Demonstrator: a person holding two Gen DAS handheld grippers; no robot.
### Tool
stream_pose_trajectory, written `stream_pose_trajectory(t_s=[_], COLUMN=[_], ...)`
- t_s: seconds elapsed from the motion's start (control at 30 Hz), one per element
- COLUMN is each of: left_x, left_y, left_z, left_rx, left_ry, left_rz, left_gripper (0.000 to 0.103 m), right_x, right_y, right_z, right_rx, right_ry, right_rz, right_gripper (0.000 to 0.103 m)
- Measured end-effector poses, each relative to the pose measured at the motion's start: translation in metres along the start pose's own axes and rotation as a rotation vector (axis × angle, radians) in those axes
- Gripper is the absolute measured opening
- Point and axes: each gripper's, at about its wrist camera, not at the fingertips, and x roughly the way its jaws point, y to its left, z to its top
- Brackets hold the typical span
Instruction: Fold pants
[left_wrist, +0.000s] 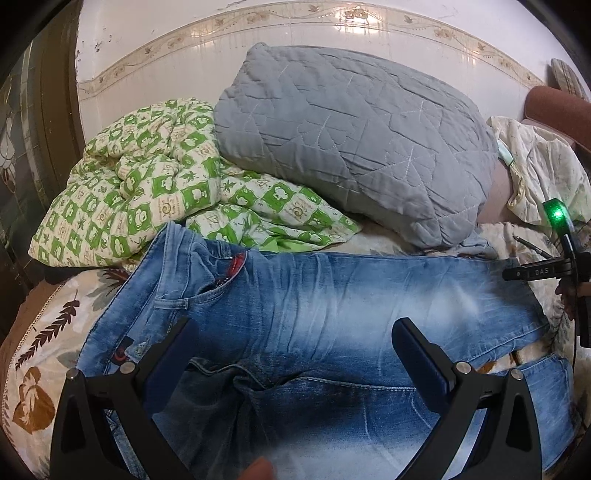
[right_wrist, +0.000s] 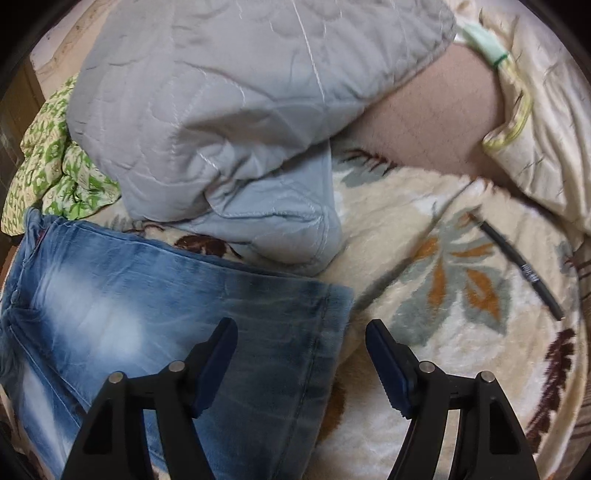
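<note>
jeans (left_wrist: 314, 295): spread flat on leaf-print blanket (right_wrist: 443, 295), before grey quilted pillow (left_wrist: 351, 140) | left tool (left_wrist: 291, 332): released, over crotch | right tool (right_wrist: 301, 332): released, straddling leg hem (right_wrist: 325, 332), nothing gripped

a bedroom in a home: a bed spread with a leaf-patterned fleece blanket (right_wrist: 436, 258), a grey quilted pillow (left_wrist: 351, 140) and a green-checked quilt (left_wrist: 140, 177) heaped beyond the left hand-held gripper (left_wrist: 295, 328), against a tiled wall (left_wrist: 258, 29).
</note>
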Motion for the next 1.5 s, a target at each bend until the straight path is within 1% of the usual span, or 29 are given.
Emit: stream_pose_trajectory(t_s=[0.03, 0.07, 0.1, 0.13, 0.2, 0.23, 0.27, 0.43, 0.47, 0.5, 0.57, 0.63, 0.77, 0.83, 0.9, 0.93, 1.0, 1.07, 1.1, 1.17, 1.27, 1.33, 1.37, 1.43, 1.5], left_x=[0.001, 0.002, 0.002, 0.002, 0.004, 0.005, 0.007, 0.007, 0.007, 0.007, 0.008, 0.008, 0.007, 0.008, 0.014, 0.019, 0.033, 0.052, 0.064, 0.080, 0.101, 0.118, 0.126, 0.134, 0.140], left_y=[0.000, 0.000, 0.000, 0.001, 0.002, 0.002, 0.002, 0.000, 0.000, 0.000, -0.001, -0.003, -0.003, -0.003, -0.007, -0.012, -0.022, -0.034, -0.043, -0.058, -0.082, -0.099, -0.108, -0.118, -0.127], left_z=[0.000, 0.000, 0.001, 0.002, 0.004, 0.006, 0.008, 0.014, 0.014, 0.014, 0.014, 0.013, 0.013, 0.016, 0.027, 0.034, 0.046, 0.056, 0.061, 0.067, 0.070, 0.066, 0.062, 0.057, 0.056], left_rx=[0.002, 0.004, 0.006, 0.005, 0.004, 0.003, 0.005, 0.032, 0.031, 0.029, 0.029, 0.042, 0.051, 0.041, 0.056, 0.074, 0.110, 0.160, 0.196, 0.270, 0.412, 0.533, 0.606, 0.693, 0.757], left_ry=[0.003, 0.004, 0.003, 0.001, -0.002, -0.001, 0.002, -0.020, -0.022, -0.020, -0.016, -0.012, -0.023, -0.019, -0.011, -0.012, 0.015, 0.055, 0.077, 0.104, 0.078, 0.104, 0.111, 0.133, 0.127], left_rz=[-0.001, -0.002, 0.000, 0.003, 0.004, 0.005, 0.004, 0.024, 0.025, 0.024, 0.019, 0.017, 0.016, 0.002, -0.019, -0.043, -0.106, -0.187, -0.247, -0.314, -0.335, -0.331, -0.347, -0.379, -0.419], left_gripper=[0.103, 0.103, 0.103, 0.103, 0.103, 0.103, 0.103, 0.103, 0.103, 0.103, 0.103, 0.103, 0.103, 0.103, 0.103, 0.103, 0.103, 0.103, 0.103, 0.103, 0.103, 0.103, 0.103, 0.103, 0.103], right_x=[0.003, 0.005, 0.005, 0.004, 0.000, -0.003, -0.005, -0.016, -0.018, -0.018, -0.011, 0.000, -0.001, -0.005, -0.014, -0.020, -0.031, -0.042, -0.048, -0.057, -0.064, -0.069, -0.069, -0.077, -0.083], right_y=[0.003, 0.004, 0.004, 0.002, -0.003, -0.005, -0.007, 0.003, 0.007, 0.011, 0.019, 0.018, 0.018, 0.019, 0.018, 0.019, 0.022, 0.024, 0.025, 0.026, 0.030, 0.033, 0.033, 0.035, 0.038], right_z=[-0.001, -0.002, -0.003, -0.004, -0.004, -0.005, -0.006, -0.012, -0.012, -0.011, -0.008, -0.004, -0.010, -0.012, -0.015, -0.017, -0.019, -0.023, -0.025, -0.028, -0.032, -0.035, -0.035, -0.038, -0.043], right_rx=[-0.004, -0.015, -0.021, -0.022, -0.025, -0.027, -0.028, -0.104, -0.115, -0.126, -0.163, -0.152, -0.158, -0.171, -0.166, -0.165, -0.178, -0.188, -0.184, -0.177, -0.183, -0.189, -0.191, -0.200, -0.212], right_ry=[0.004, -0.002, -0.010, -0.016, -0.031, -0.047, -0.059, -0.105, -0.116, -0.118, -0.094, -0.061, -0.066, -0.088, -0.128, -0.145, -0.173, -0.207, -0.227, -0.252, -0.271, -0.280, -0.285, -0.298, -0.314], right_rz=[-0.006, -0.039, -0.062, -0.063, -0.057, -0.055, -0.048, -0.058, -0.036, -0.035, -0.062, -0.088, -0.066, -0.079, -0.058, -0.044, -0.040, -0.035, -0.028, -0.012, 0.003, 0.012, 0.014, 0.021, 0.023], right_gripper=[0.064, 0.052, 0.044, 0.035, 0.024, 0.015, 0.011, 0.007, 0.005, 0.005, 0.005, 0.005, 0.003, 0.002, 0.002, 0.002, 0.002, 0.002, 0.002, 0.002, 0.002, 0.002, 0.002, 0.002, 0.002])
